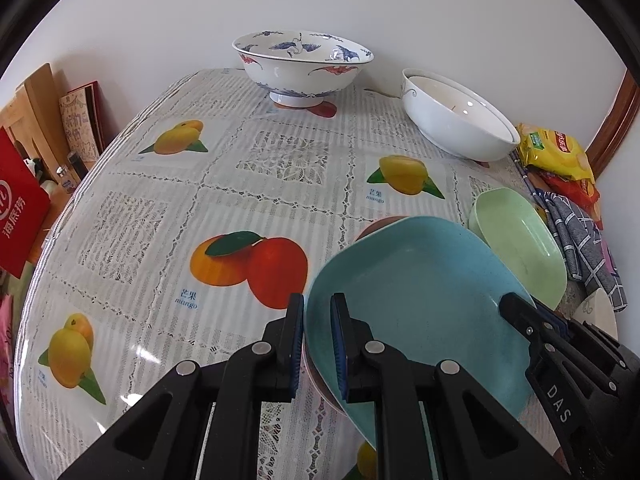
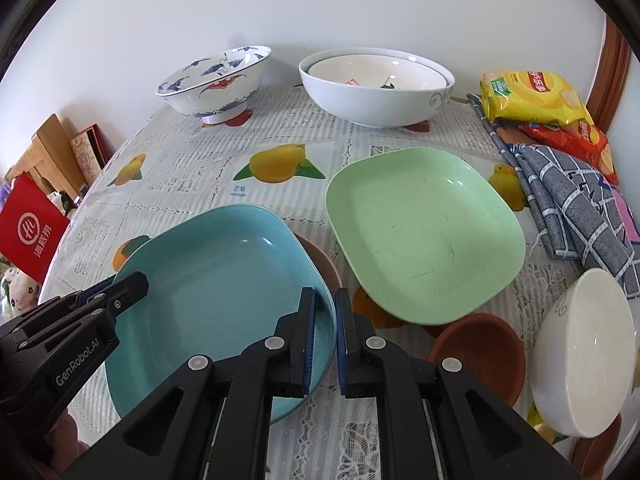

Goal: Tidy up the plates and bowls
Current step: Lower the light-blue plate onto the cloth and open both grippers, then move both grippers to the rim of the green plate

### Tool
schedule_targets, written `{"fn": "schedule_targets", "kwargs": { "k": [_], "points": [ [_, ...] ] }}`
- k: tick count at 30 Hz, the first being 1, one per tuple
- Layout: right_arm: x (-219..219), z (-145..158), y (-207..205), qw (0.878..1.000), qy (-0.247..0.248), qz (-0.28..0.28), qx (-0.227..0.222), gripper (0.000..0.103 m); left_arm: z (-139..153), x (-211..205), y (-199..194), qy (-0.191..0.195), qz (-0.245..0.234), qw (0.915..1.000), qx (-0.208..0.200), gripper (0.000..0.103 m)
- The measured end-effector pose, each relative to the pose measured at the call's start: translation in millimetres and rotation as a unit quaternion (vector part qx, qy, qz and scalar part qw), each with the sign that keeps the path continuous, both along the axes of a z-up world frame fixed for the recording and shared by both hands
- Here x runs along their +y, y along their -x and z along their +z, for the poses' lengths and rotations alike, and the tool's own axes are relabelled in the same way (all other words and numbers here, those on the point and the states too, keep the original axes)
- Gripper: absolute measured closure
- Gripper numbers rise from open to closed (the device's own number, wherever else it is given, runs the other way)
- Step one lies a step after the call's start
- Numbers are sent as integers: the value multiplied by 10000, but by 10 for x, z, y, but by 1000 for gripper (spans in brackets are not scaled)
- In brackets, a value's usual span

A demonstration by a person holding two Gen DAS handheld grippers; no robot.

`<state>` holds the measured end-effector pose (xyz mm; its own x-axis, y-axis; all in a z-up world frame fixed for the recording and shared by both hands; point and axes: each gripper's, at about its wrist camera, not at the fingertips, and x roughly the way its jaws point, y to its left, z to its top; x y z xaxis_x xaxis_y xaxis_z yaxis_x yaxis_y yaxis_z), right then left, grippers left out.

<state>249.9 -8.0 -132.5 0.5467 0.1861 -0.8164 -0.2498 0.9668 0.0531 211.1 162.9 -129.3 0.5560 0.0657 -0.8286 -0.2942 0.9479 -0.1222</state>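
Note:
A blue square plate (image 1: pixel 420 300) (image 2: pixel 224 288) lies tilted over a brown plate (image 2: pixel 320 256) on the fruit-print tablecloth. My left gripper (image 1: pixel 318 340) is shut on the blue plate's left rim, one finger inside and one outside. My right gripper (image 2: pixel 326 340) is shut on the opposite rim of the same plate. A green square plate (image 2: pixel 424 232) (image 1: pixel 520 248) sits just to the right. Further back stand a blue-and-white patterned bowl (image 1: pixel 300 68) (image 2: pixel 212 84) and two nested white bowls (image 2: pixel 376 88) (image 1: pixel 456 120).
A small brown dish (image 2: pixel 480 356) and a white bowl (image 2: pixel 584 352) sit at the near right. Snack bags (image 2: pixel 532 96) and a checked cloth (image 2: pixel 572 200) lie along the right edge. Beyond the table's left edge stands a red bag (image 1: pixel 20 208).

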Motion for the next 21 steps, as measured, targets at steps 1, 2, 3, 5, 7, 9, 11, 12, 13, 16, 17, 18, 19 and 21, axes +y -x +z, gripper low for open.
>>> {"fn": "schedule_targets", "kwargs": {
  "k": [1,2,3,5,7,9,11,12,13,16,17,18,19,21],
  "points": [
    [13,-4,-21,10000,51,39,-20,92,1,-4,1,-13,-6,10000,8,90],
    [28,-6,-45,9999,112,82,-41,91,-1,-4,-6,-13,-10,10000,22,90],
    [38,-12,-74,9998,161,102,-32,90,-2,0,-6,3,-14,10000,24,90],
    [44,-17,-112,9998,171,121,-2,90,-12,10,-9,24,5,10000,41,90],
    [52,7,-112,9996,232,150,-73,88,-29,11,-8,16,6,10000,74,90],
    [37,49,-83,9996,223,125,-137,80,-47,2,-8,-4,-14,9999,127,90],
    [3,86,-37,9997,162,92,-157,70,-52,2,6,9,-4,9999,147,90],
    [-13,105,-13,9997,149,65,-164,70,-51,0,14,16,-14,9999,159,90],
    [-31,121,9,9998,134,46,-168,70,-45,-5,24,16,-27,9999,167,90],
    [-83,163,98,9999,47,6,-127,70,-16,-13,69,-25,-25,9998,174,83],
    [-103,175,133,9999,10,-15,-101,70,-1,-12,92,-35,-14,9999,158,76],
    [-132,193,181,9999,-71,-34,-84,70,19,-14,119,-49,-6,9999,129,74],
    [-152,203,221,9999,-138,-32,-74,70,40,-18,140,-61,-12,9999,104,74],
    [-173,210,305,9998,-217,-4,-5,70,81,-32,182,-69,-39,9999,63,74]
  ]
}}
